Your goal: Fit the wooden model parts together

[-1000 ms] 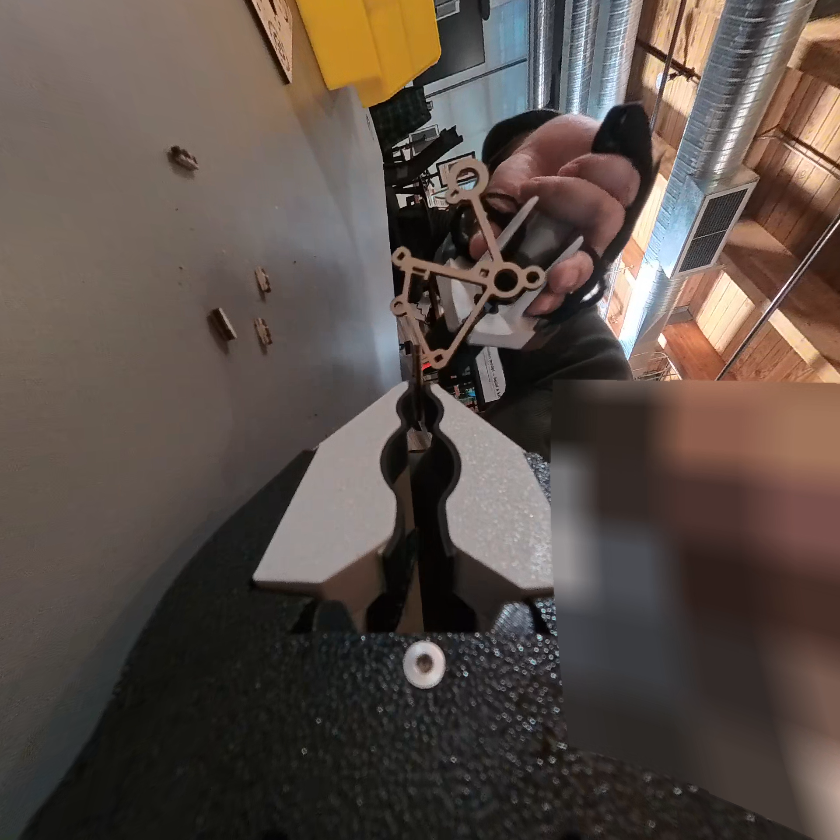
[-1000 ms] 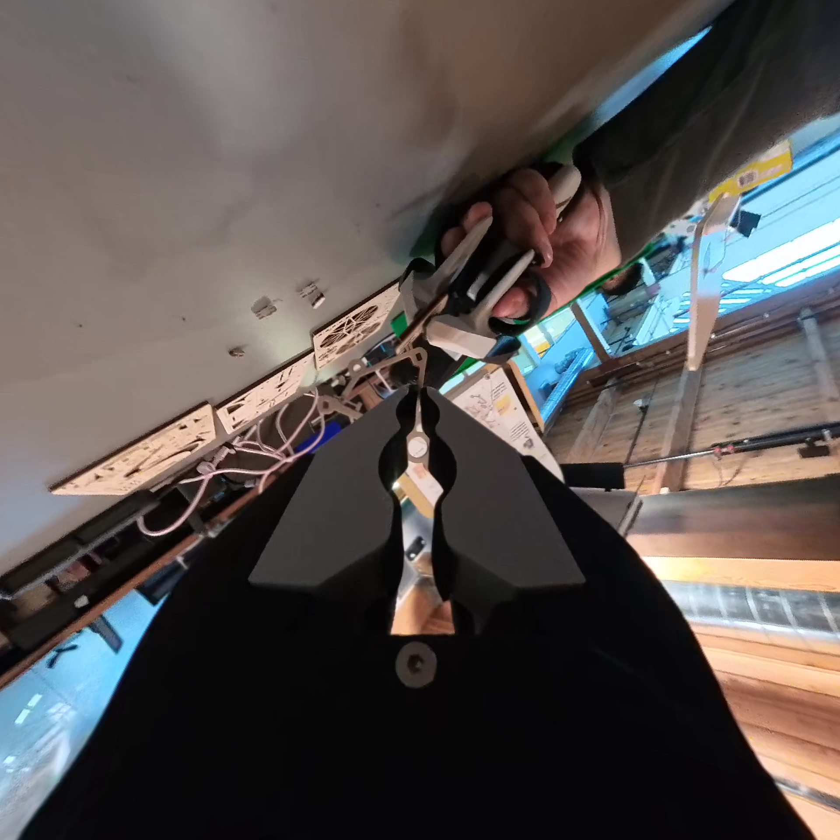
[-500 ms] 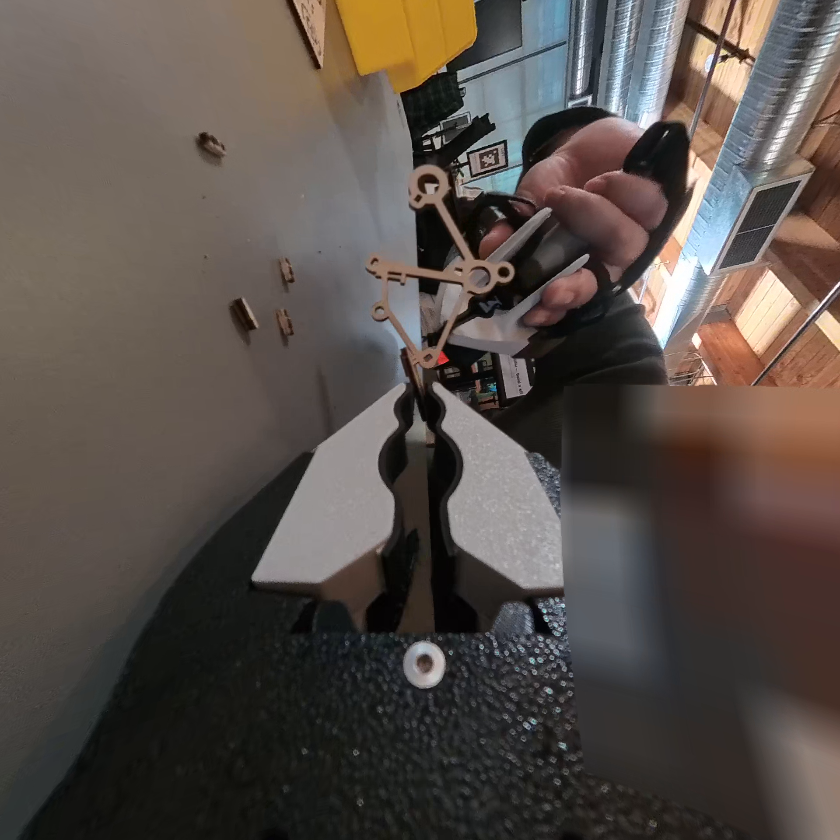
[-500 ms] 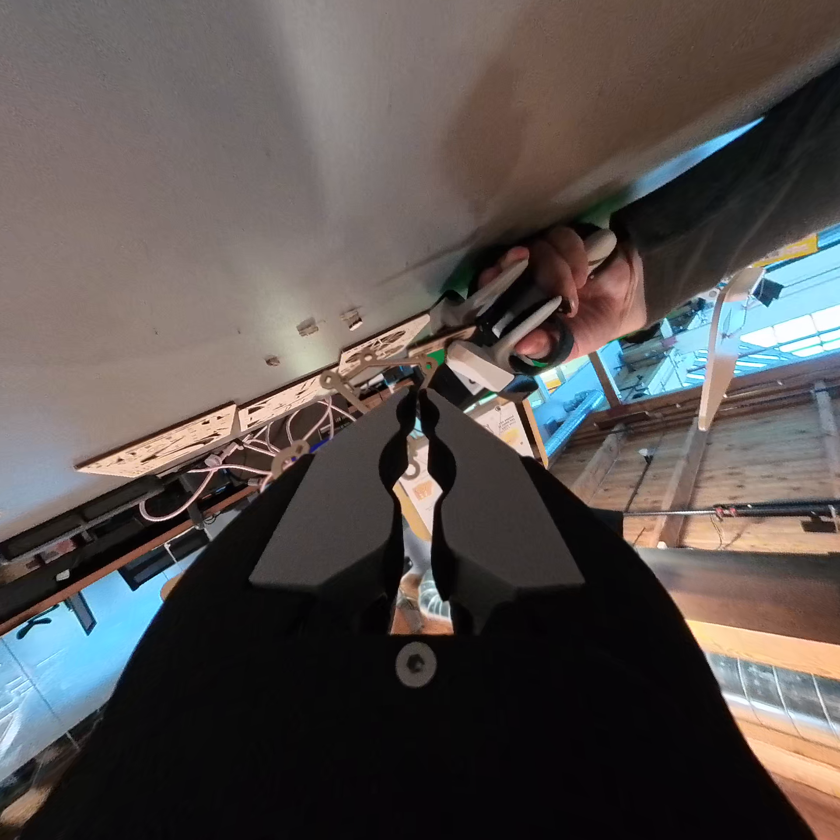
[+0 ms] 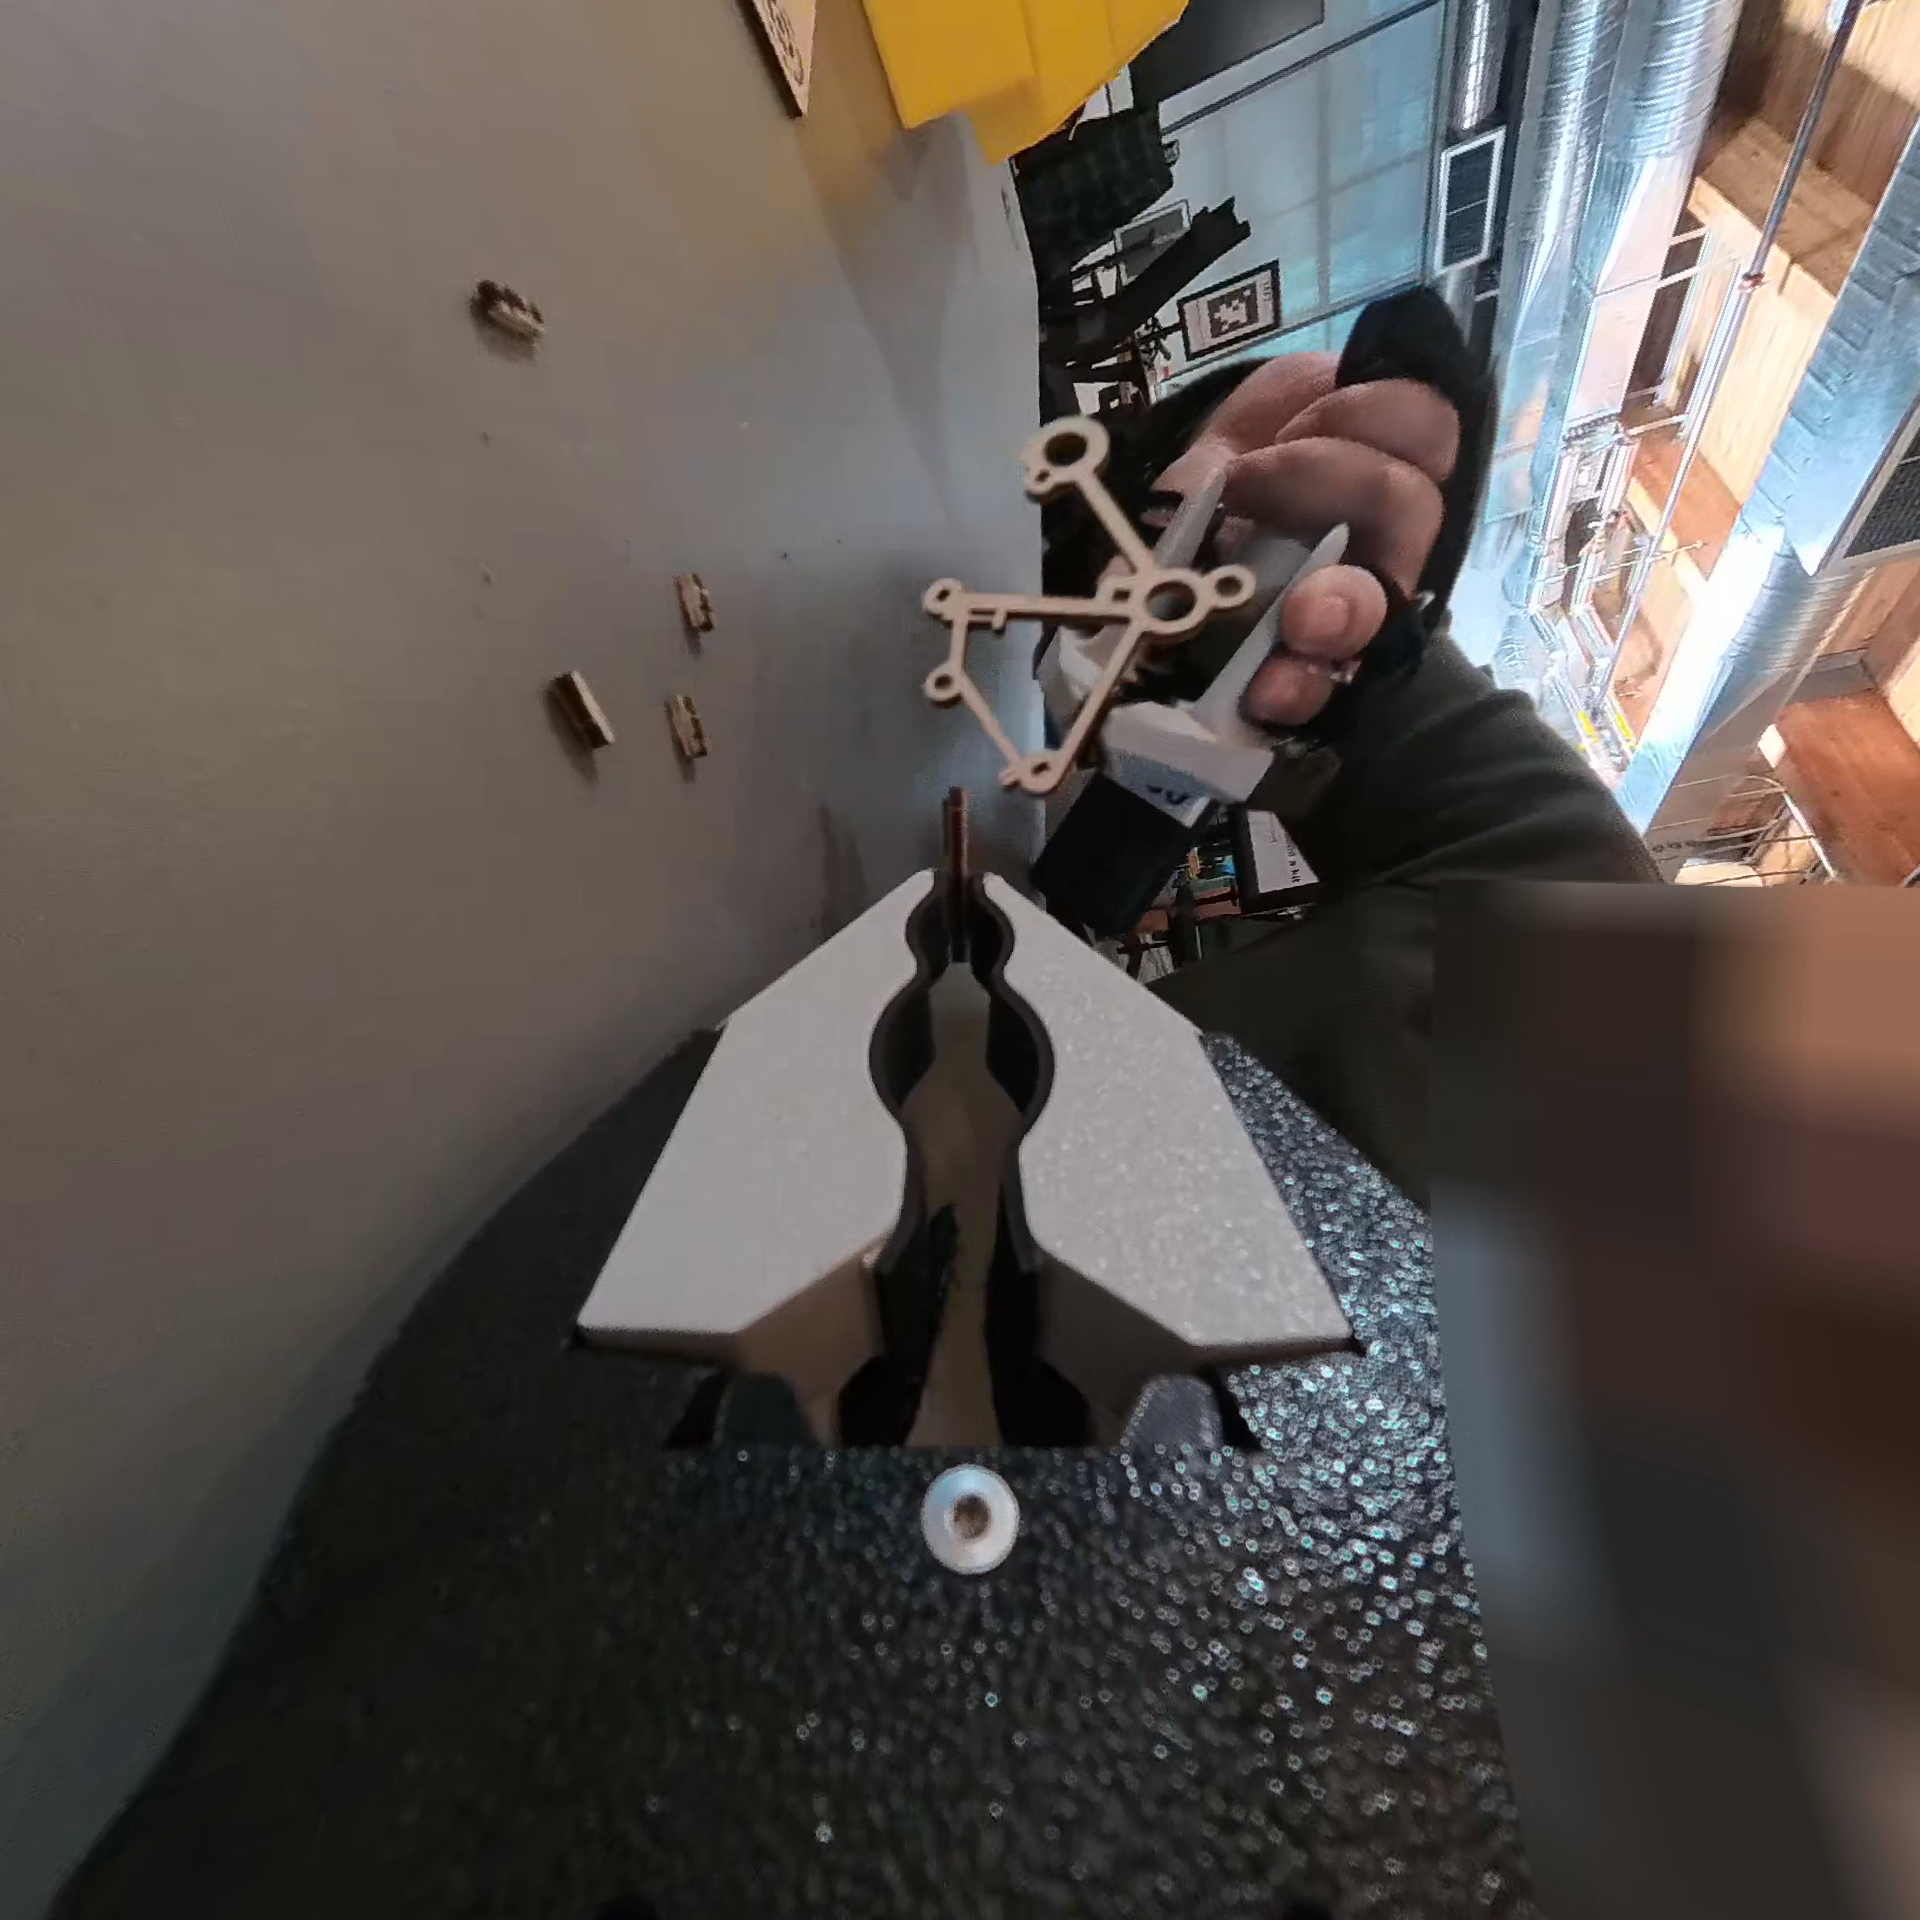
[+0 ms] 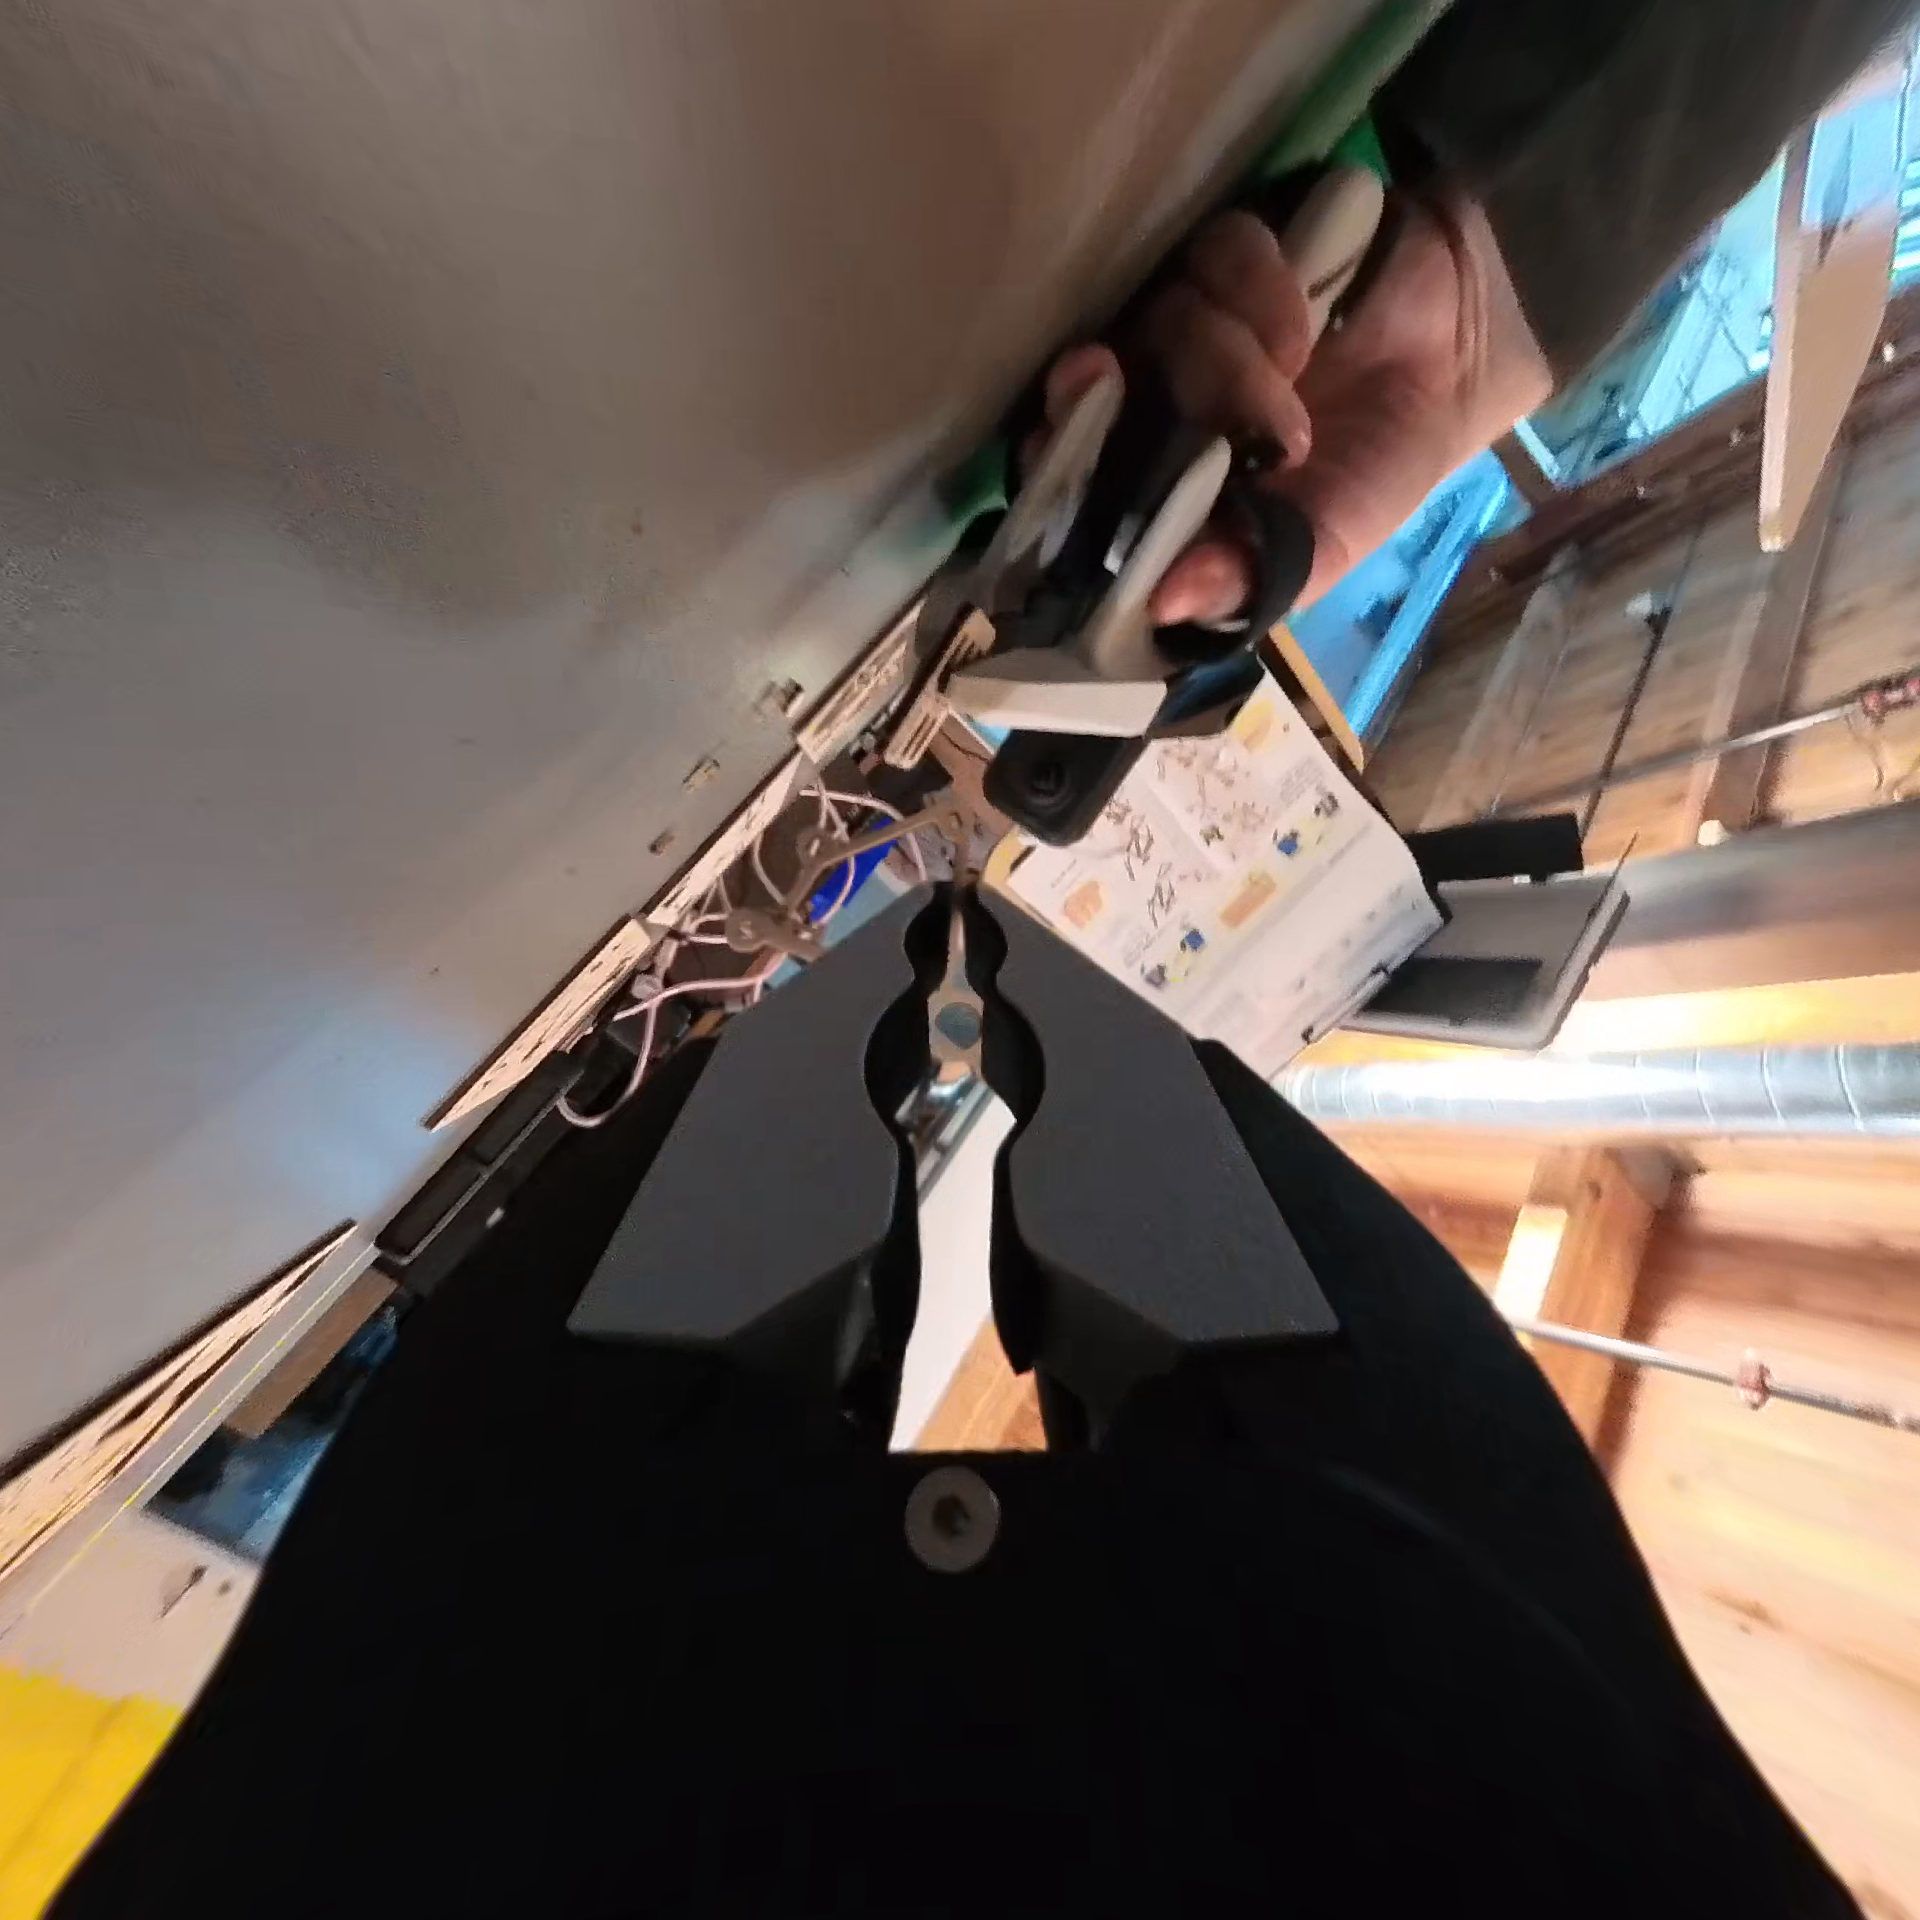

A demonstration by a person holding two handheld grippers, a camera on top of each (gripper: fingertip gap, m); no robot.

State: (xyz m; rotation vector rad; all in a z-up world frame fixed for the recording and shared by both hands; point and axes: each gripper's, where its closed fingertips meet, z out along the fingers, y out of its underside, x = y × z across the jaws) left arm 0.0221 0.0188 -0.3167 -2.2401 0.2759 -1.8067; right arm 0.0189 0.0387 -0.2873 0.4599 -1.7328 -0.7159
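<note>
Since a second ago the lattice-shaped wooden frame [image 5: 1081, 623] has pulled clear of the small wooden strip [image 5: 955, 831]: then its lower tip sat right at the left tongs, now it hangs apart from them, up at about one o'clock in the left wrist view. Both pieces are held off the grey table [image 5: 312, 623], presumably so they can be turned freely against each other. The left gripper [image 5: 957, 914] has its tongs pressed together on the strip, which stands edge-on and sticks out past the tips, a grip that leaves its free end exposed for a slot. The right gripper [image 6: 961, 914] is clamped on one arm of the frame [image 6: 951, 966], seen between its dark fingers, with the rest of the lattice reaching out toward eleven o'clock. That hold at one corner keeps the frame's rings and notches open to the other piece. Loose small wooden bits [image 5: 582, 712] lie on the table at about ten o'clock of the left tips, and perforated part sheets [image 6: 561, 1018] line the table edge. I'd judge the two are being re-aimed for another try at mating.
</note>
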